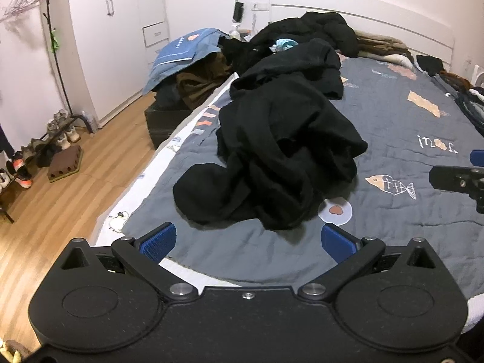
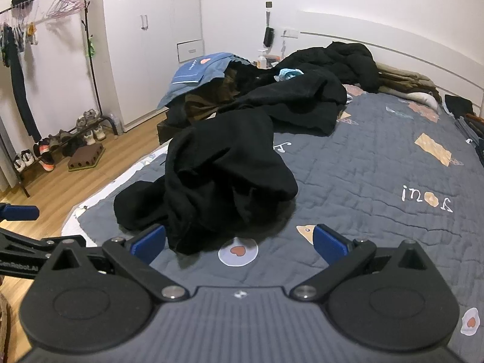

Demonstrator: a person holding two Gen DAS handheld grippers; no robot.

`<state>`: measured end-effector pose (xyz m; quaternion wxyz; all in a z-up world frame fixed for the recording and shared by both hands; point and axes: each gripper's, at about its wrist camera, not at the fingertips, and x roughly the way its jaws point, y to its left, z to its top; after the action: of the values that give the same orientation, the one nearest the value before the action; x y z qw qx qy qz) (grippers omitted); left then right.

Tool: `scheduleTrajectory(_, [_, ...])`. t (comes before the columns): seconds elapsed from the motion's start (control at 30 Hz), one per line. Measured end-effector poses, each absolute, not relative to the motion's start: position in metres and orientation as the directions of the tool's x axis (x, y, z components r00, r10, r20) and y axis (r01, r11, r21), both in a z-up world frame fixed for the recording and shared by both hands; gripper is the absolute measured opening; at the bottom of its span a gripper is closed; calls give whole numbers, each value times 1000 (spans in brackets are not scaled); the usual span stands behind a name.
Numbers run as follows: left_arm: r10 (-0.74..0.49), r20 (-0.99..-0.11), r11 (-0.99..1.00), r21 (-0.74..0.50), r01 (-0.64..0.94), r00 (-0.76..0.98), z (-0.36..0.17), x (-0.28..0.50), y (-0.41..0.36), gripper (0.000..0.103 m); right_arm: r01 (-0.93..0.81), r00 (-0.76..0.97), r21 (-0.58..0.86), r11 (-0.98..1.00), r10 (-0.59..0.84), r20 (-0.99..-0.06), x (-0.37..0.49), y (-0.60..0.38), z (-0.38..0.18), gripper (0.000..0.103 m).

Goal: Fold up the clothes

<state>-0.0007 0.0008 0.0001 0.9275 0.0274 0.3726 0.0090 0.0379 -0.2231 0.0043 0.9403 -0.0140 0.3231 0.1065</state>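
Note:
A crumpled black garment (image 1: 278, 154) lies in a heap on the grey quilted bed (image 1: 393, 139); it also shows in the right wrist view (image 2: 217, 181). My left gripper (image 1: 248, 242) is open and empty, just short of the garment's near edge. My right gripper (image 2: 239, 243) is open and empty, its left finger close to the garment's near edge. The right gripper also shows at the right edge of the left wrist view (image 1: 459, 178). More black clothes (image 1: 305, 57) are piled further up the bed.
The bed's left edge drops to a wooden floor (image 1: 60, 199). A dark box (image 1: 163, 121) with brown and blue clothes stands beside the bed. A clothes rack with shoes (image 2: 60, 145) stands by the wall. Folded clothes (image 1: 466, 99) lie at the bed's right side.

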Motion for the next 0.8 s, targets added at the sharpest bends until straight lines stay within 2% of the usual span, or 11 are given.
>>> scheduleTrajectory(0.2, [57,-666,997,77,-7,744,0,-4,4,103,-210,769,44,977,193,-610,38,-219,6,103])
scheduleTrajectory(0.8, [-16,-630,999,-34,-7,777,6,-9,9,103,-226,762,53,973,210,-613,41,-220,8,103])
